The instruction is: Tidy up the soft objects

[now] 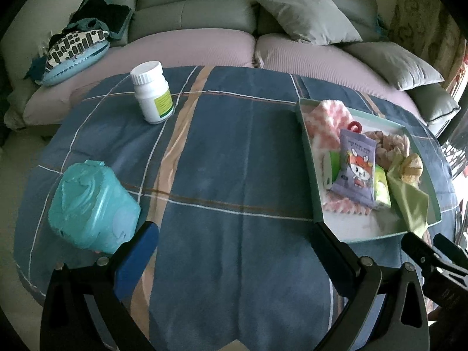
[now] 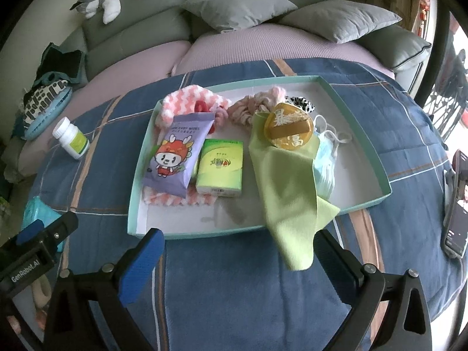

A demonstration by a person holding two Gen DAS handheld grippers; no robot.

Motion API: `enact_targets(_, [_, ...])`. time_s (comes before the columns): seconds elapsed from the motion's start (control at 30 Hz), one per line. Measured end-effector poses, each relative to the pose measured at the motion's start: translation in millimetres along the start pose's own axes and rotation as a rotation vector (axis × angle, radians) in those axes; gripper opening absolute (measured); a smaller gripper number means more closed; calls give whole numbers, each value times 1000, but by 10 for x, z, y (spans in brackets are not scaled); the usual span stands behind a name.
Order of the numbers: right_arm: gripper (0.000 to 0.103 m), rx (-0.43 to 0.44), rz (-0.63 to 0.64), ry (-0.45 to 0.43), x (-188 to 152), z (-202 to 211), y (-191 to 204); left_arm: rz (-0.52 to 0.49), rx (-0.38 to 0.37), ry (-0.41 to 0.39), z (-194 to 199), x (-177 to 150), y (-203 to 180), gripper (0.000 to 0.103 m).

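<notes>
A shallow teal-rimmed tray (image 2: 377, 158) (image 1: 307, 152) sits on the blue plaid cloth. In it lie a purple wipes pack (image 2: 172, 158) (image 1: 355, 169), a green tissue pack (image 2: 220, 169), a pink-white knit cloth (image 2: 181, 102), scrunchies (image 2: 251, 108), a gold round pouch (image 2: 289, 130), a light-green cloth (image 2: 289, 193) hanging over the front rim, and a blue face mask (image 2: 326, 169). My right gripper (image 2: 237, 248) is open and empty just before the tray's front rim. My left gripper (image 1: 234, 239) is open and empty over bare cloth, left of the tray.
A teal wipes tub (image 1: 93, 204) lies by my left gripper's left finger. A white pill bottle (image 1: 152, 93) (image 2: 71, 142) stands far left. A phone (image 2: 456, 204) rests at the right edge. A sofa with grey cushions (image 2: 239, 3) is behind.
</notes>
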State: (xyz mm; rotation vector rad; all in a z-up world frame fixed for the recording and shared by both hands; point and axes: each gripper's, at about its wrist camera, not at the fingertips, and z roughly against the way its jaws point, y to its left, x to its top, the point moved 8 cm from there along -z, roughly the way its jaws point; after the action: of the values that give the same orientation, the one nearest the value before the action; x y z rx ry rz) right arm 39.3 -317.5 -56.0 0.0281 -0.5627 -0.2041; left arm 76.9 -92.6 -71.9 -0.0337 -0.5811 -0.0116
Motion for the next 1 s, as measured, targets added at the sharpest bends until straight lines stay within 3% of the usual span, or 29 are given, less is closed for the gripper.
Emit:
enact_targets(0.7, [103, 9, 13, -4, -75, 108, 31, 10, -4, -8, 199, -117, 51, 103])
enact_targets(1.0, [103, 8, 18, 5, -100, 58, 21, 14, 38, -8, 195, -136, 116, 103])
